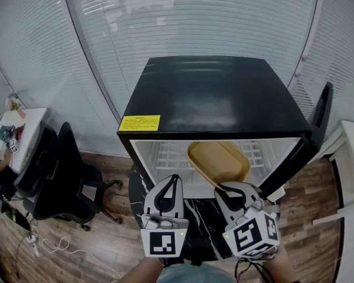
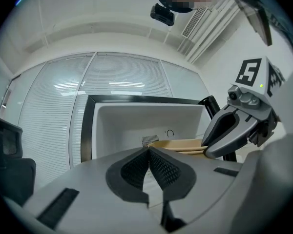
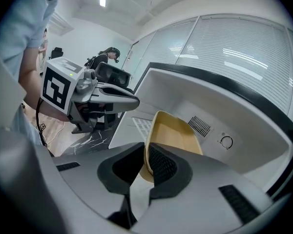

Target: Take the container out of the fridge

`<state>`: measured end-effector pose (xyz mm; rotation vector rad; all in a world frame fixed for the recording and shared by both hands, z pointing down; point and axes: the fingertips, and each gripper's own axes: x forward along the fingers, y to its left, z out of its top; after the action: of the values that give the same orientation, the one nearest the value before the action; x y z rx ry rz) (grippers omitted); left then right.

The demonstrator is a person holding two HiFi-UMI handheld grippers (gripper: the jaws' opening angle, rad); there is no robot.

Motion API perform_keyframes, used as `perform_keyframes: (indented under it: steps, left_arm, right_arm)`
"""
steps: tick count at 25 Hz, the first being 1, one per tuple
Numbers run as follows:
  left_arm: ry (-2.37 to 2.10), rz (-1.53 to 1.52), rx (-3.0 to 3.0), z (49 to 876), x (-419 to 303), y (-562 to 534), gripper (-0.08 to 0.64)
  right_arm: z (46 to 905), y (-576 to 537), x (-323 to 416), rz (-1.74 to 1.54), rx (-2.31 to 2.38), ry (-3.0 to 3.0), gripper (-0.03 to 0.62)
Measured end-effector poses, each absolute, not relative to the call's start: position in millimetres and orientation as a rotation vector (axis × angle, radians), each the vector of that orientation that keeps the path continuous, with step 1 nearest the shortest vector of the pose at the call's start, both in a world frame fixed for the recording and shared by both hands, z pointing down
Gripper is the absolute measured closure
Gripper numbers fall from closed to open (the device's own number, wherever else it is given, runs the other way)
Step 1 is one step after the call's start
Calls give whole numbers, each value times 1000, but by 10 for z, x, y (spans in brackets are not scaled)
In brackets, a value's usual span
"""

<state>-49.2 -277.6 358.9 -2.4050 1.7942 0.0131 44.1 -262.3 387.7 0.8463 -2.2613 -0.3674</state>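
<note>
Okay, right gripper pinches tub rim mid-frame; I'd guess light, stiff, slick; left gripper closed, empty.

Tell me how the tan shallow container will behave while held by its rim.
The tan shallow plastic container looks empty, so probably light. Its thin rim, pinched by the right gripper at one end, may flex and droop. Smooth walls could slip.
</note>
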Motion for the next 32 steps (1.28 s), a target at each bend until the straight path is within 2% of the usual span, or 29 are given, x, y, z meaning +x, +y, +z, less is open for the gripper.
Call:
perform_keyframes:
  steps: [32]
  left_arm:
    - [1760, -65, -2279, 3224, -34, -1676, 543]
  right_arm:
    - [3592, -1496, 834, -402, 851, -2373, 545]
